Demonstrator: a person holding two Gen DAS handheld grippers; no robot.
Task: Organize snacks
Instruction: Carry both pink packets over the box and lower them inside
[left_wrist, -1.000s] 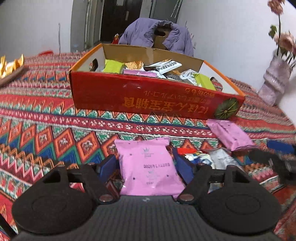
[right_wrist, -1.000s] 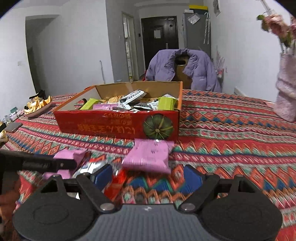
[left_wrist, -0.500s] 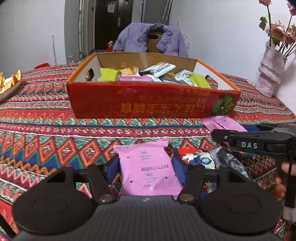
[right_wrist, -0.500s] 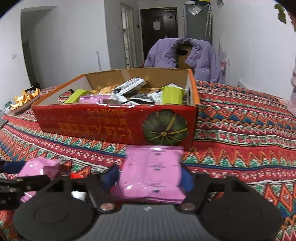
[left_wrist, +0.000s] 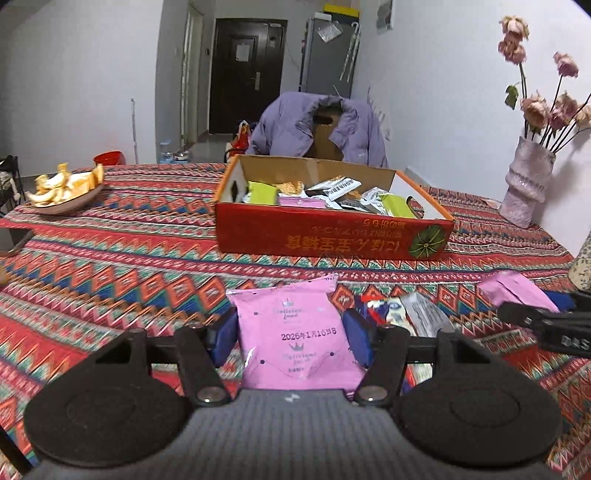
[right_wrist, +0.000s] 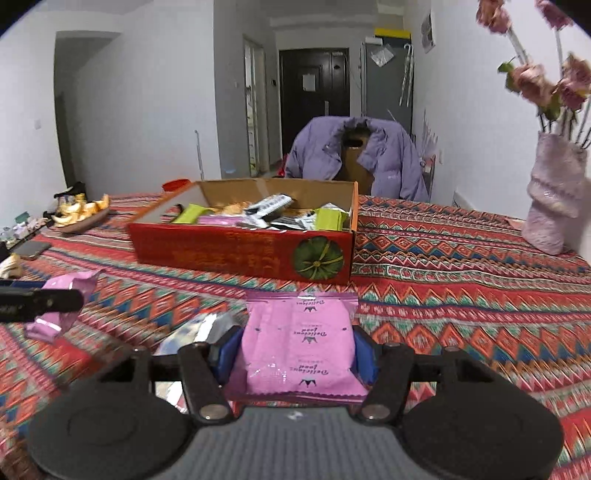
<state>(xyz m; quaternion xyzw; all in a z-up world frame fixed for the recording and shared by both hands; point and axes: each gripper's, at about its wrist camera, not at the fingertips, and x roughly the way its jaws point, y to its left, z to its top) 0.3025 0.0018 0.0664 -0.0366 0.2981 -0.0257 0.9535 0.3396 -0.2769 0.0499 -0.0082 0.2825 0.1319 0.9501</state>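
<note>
Mid-task. Red box (left_wrist: 332, 236) at 12 o'clock, partly filled. Left tongs (left_wrist: 291, 339) pinching pink packet (left_wrist: 295, 343); right tongs (right_wrist: 295, 350) pinching second pink packet (right_wrist: 299, 343). Loose wrappers (left_wrist: 406, 314) left on bench (left_wrist: 110, 240).

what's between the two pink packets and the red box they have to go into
Nothing visible: only bare patterned cloth lies between each held pink packet and the red box, whose top is open.

Ahead of me the snack box (left_wrist: 332, 236) sits on the tabletop (left_wrist: 147, 258), packets inside; peel dish (left_wrist: 66, 195) far left, vase (left_wrist: 526, 192) right, loose wrappers (left_wrist: 413, 314) near me.
</note>
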